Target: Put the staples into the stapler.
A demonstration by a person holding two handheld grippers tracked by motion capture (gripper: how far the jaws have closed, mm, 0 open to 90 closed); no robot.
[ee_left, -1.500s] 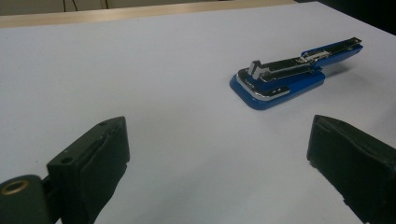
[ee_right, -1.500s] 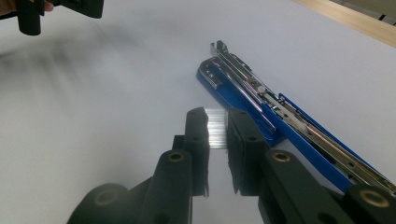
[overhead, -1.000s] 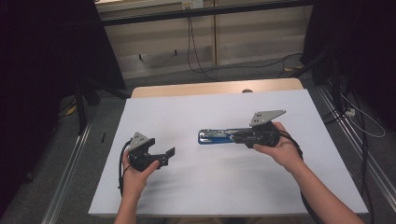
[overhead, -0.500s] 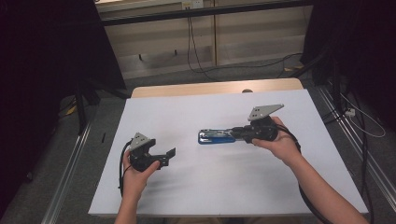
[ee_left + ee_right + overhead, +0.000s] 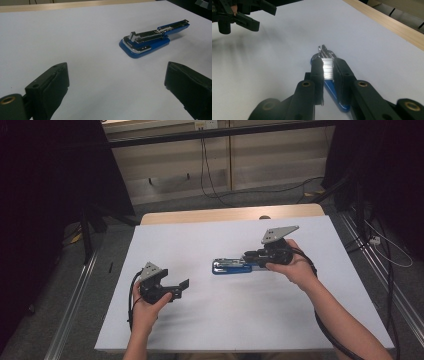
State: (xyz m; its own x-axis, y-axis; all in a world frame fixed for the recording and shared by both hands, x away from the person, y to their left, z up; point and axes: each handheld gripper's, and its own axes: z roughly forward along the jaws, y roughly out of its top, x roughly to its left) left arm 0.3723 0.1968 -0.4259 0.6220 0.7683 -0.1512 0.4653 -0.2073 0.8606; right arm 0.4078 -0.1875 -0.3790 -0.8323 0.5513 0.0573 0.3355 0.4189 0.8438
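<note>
Clamping the right gripper [image 5: 328,72] on a stiff, glossy blue-and-chrome metal stapler [image 5: 147,42] (likely slippery) near its rear; keeping the left gripper [image 5: 117,82] spread apart, stapler ahead.

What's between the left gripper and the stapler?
Nothing: only bare white table separates the open left gripper from the blue stapler, seen in the high view and the left gripper view. The right gripper grips a staple strip over the stapler's far end.
</note>
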